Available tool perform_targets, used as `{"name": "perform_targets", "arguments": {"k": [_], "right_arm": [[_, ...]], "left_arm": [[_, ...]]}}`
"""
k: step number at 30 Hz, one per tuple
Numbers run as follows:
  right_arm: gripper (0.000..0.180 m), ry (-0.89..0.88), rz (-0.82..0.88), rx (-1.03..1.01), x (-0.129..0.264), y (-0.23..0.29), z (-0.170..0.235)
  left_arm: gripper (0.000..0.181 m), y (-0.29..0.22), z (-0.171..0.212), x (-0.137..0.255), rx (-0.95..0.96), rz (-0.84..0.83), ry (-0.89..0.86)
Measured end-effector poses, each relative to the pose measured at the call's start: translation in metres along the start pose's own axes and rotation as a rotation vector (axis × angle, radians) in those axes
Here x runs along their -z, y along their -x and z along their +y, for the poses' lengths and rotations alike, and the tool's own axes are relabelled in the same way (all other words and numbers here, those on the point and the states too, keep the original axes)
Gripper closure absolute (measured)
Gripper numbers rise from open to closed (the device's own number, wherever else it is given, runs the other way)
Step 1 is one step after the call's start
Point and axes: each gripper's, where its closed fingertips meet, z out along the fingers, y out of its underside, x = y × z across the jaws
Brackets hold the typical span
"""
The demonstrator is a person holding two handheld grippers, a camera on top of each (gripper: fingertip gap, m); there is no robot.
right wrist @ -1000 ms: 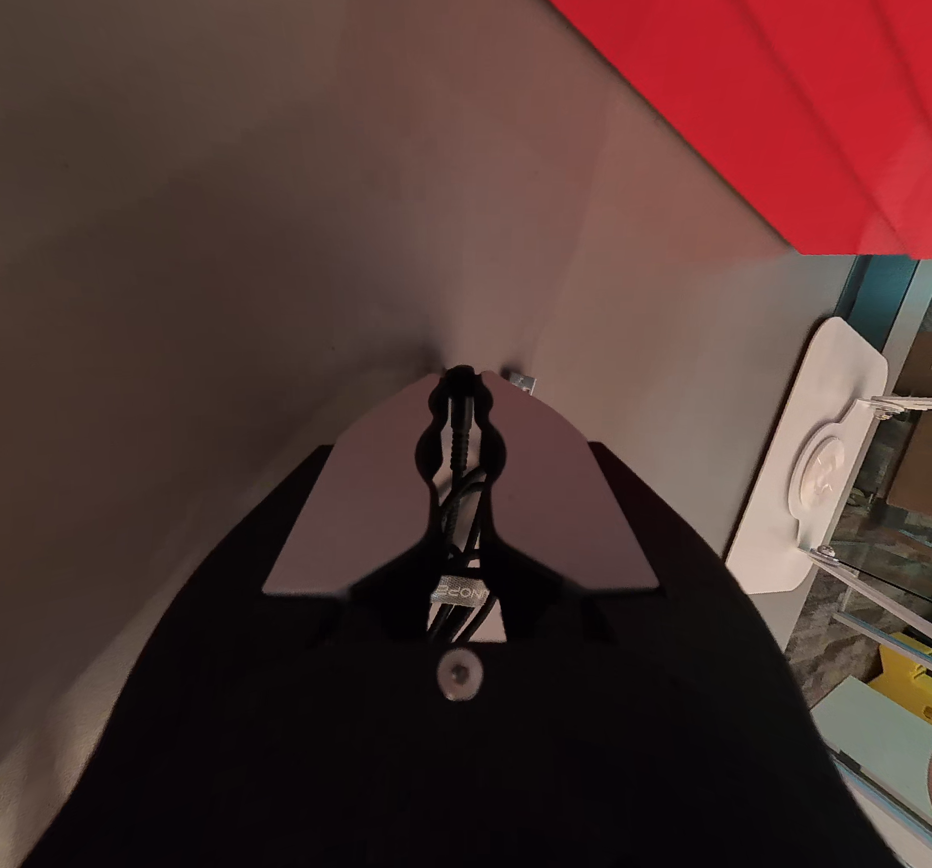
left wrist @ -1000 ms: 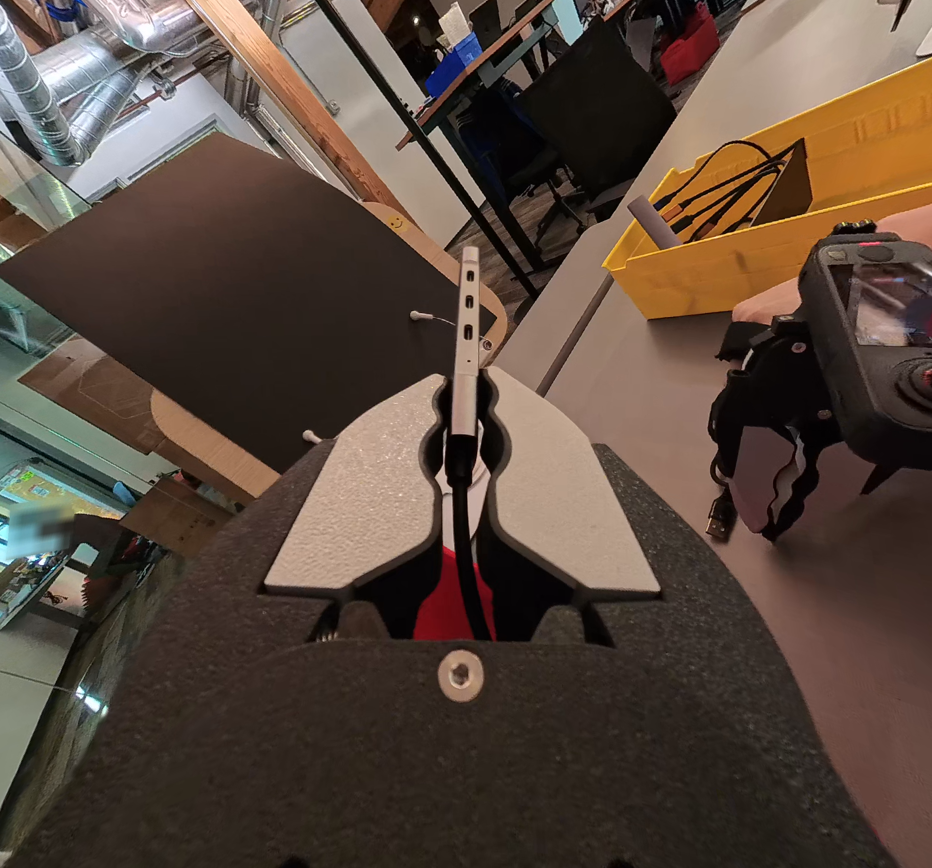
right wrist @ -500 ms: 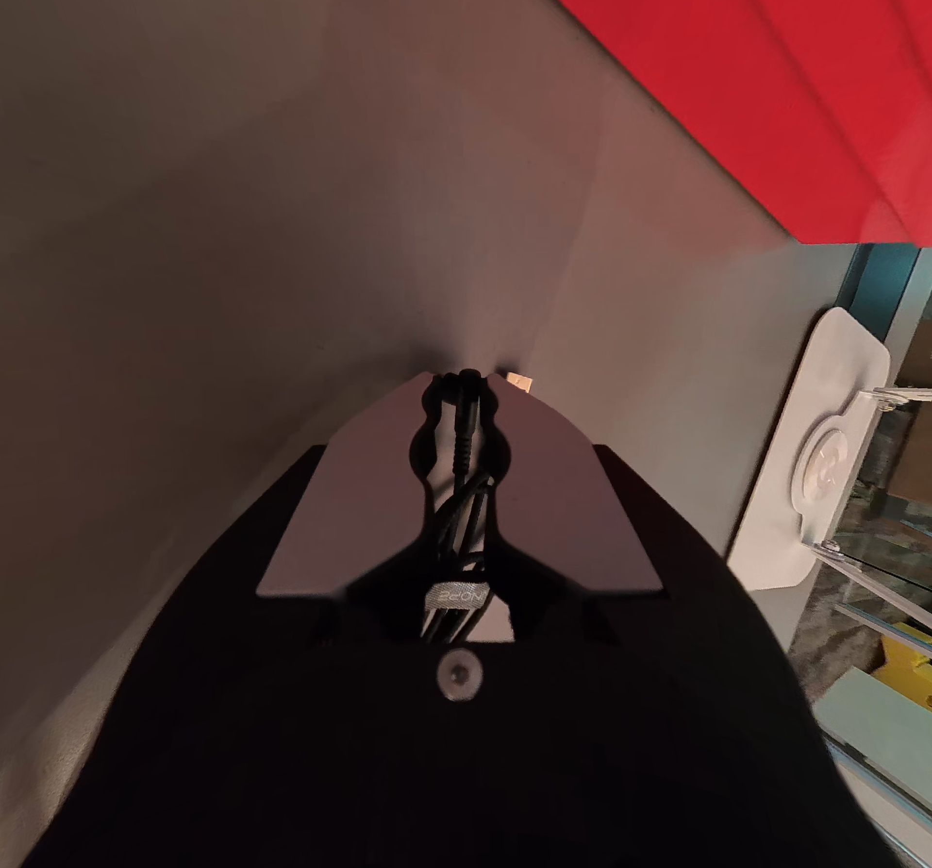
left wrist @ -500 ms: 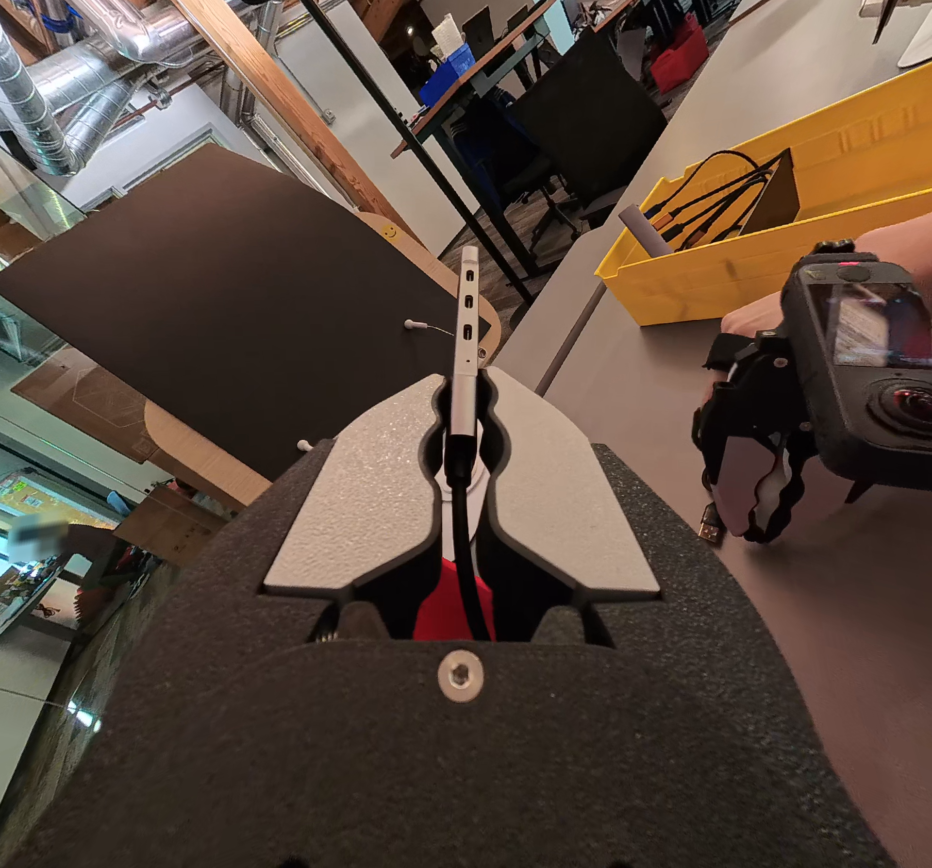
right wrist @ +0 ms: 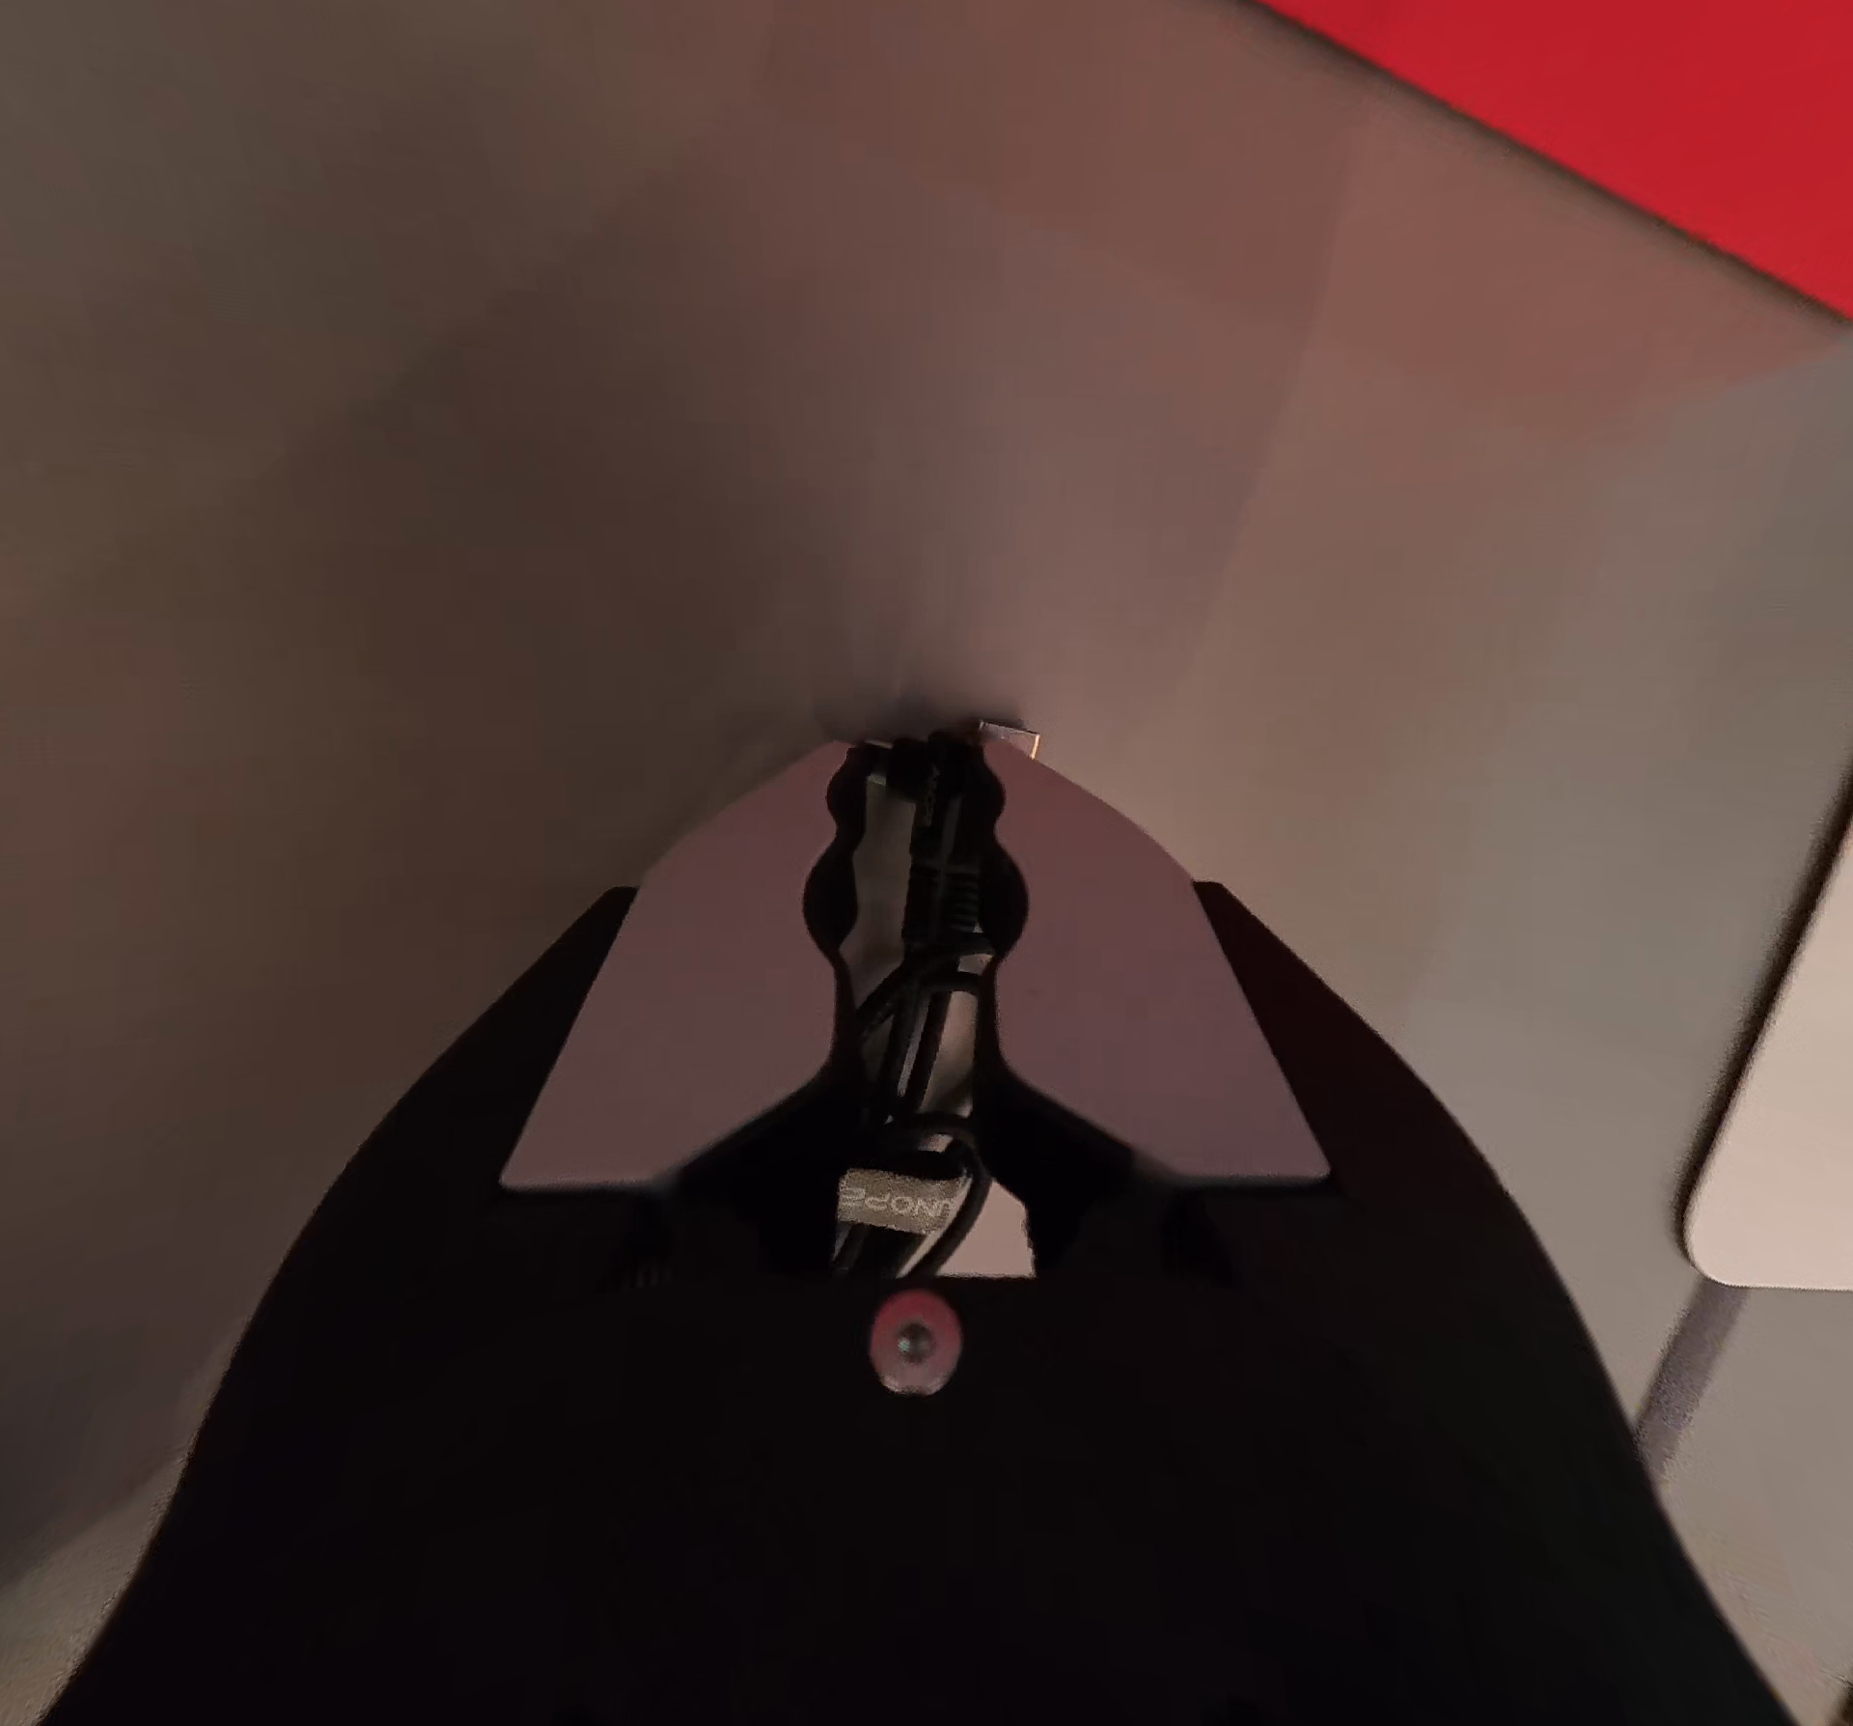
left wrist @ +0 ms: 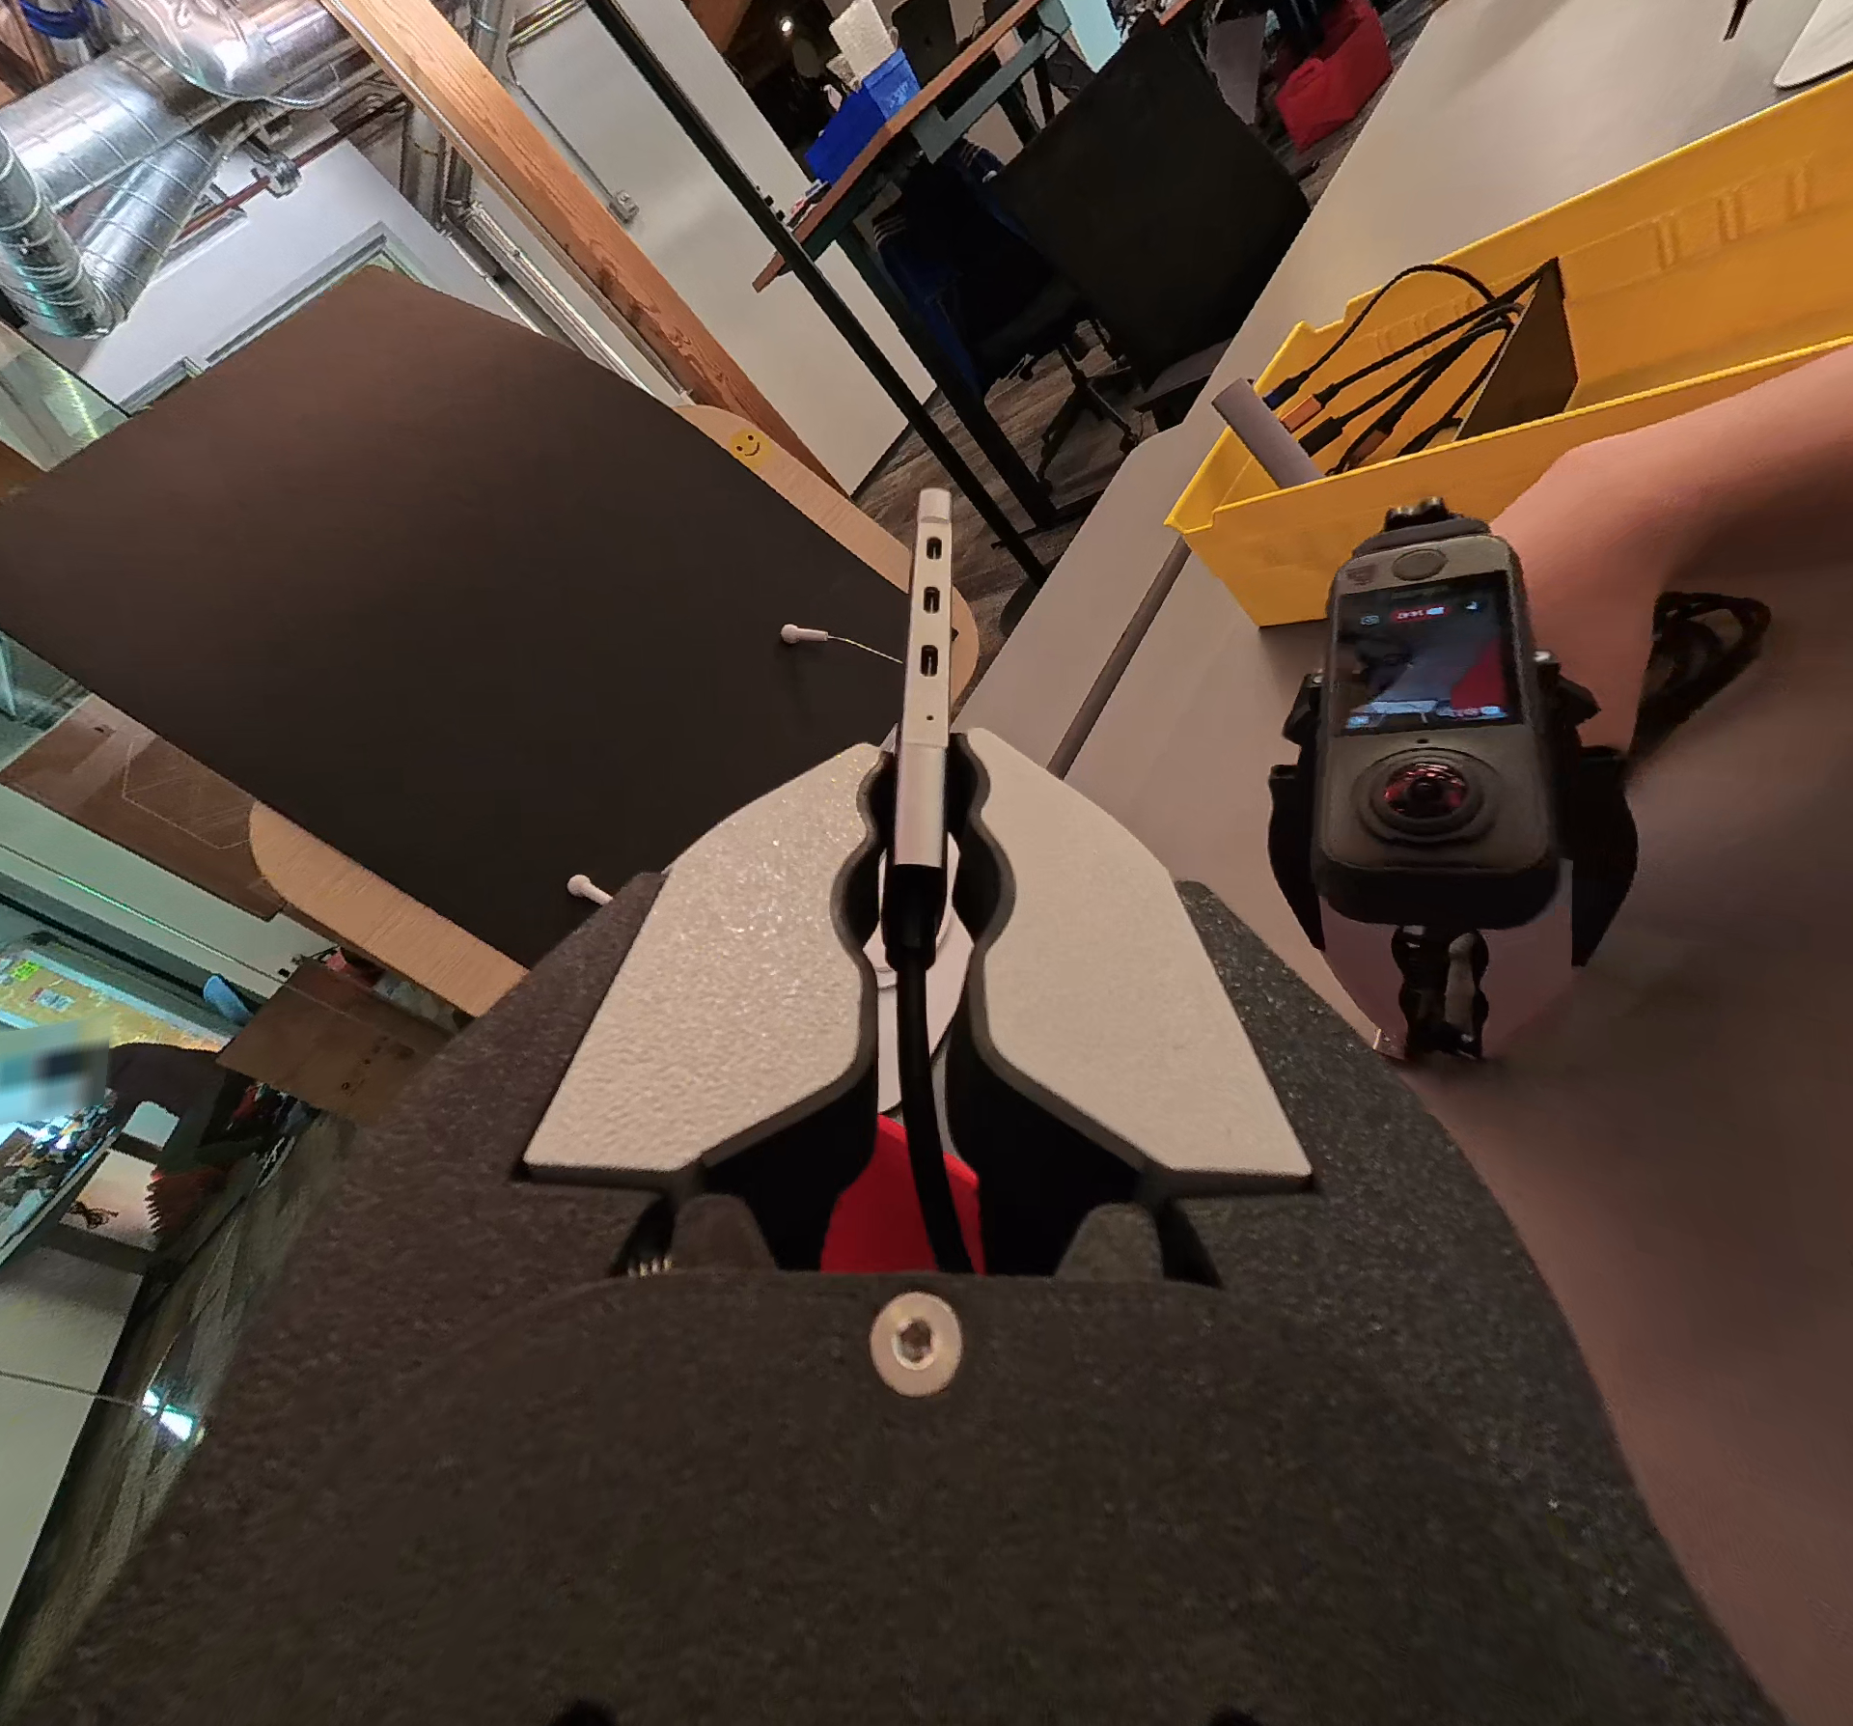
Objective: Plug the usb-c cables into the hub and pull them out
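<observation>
My left gripper (left wrist: pixel 924 755) is shut on a slim silver hub (left wrist: pixel 928 635) that stands upright out of the jaws, with three USB-C ports showing on its edge. The hub's own black lead (left wrist: pixel 917 1076) runs down between the fingers. In the left wrist view my right gripper (left wrist: pixel 1434 1036) is at the right, tips down at the grey table (left wrist: pixel 1183 755), its camera facing me. In the right wrist view my right gripper (right wrist: pixel 922 755) is shut on the black USB-C cable (right wrist: pixel 938 865) at its plug. Its metal tip (right wrist: pixel 1008 735) pokes out close to the table.
A yellow bin (left wrist: pixel 1484 514) with several cables and a grey tube stands at the back right. A dark board (left wrist: pixel 401 575) fills the left. A person's forearm (left wrist: pixel 1725 926) is beside the right gripper. A red cloth (right wrist: pixel 1504 23) and a white pad (right wrist: pixel 1785 1076) lie ahead of the right gripper. Spacing between my two grippers at the tips: around 25 cm.
The right gripper has moved left toward the hub and turned its camera to face the left view, still holding the cable. The hub has stayed in the left gripper.
</observation>
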Motion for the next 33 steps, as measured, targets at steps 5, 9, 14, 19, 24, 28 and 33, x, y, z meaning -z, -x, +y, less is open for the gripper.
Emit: {"name": "perform_targets", "arguments": {"k": [5, 9, 14, 19, 24, 28, 33], "right_arm": [[0.16, -0.033, -0.116, -0.102, -0.001, 0.003, 0.0], [0.161, -0.028, -0.178, -0.172, -0.001, 0.005, 0.001], [0.161, -0.04, -0.198, -0.202, 0.0, 0.005, 0.0], [0.161, -0.075, -0.228, -0.26, -0.001, 0.003, -0.001], [0.16, -0.074, -0.225, -0.255, -0.001, 0.003, 0.0], [0.161, -0.085, -0.226, -0.273, -0.001, 0.002, -0.001], [0.165, -0.114, -0.303, -0.258, 0.001, 0.011, -0.006]], "left_arm": [[0.172, -0.002, 0.001, -0.002, -0.007, 0.003, 0.006], [0.172, -0.003, 0.001, -0.004, -0.011, 0.005, 0.01], [0.172, -0.004, 0.001, -0.006, -0.017, 0.006, 0.016], [0.172, -0.004, 0.001, -0.006, -0.02, 0.004, 0.014], [0.172, -0.004, 0.0, -0.006, -0.023, 0.002, 0.011], [0.172, -0.006, -0.001, -0.007, -0.029, 0.004, 0.014], [0.172, -0.007, -0.002, -0.008, -0.039, 0.006, 0.018]]}}
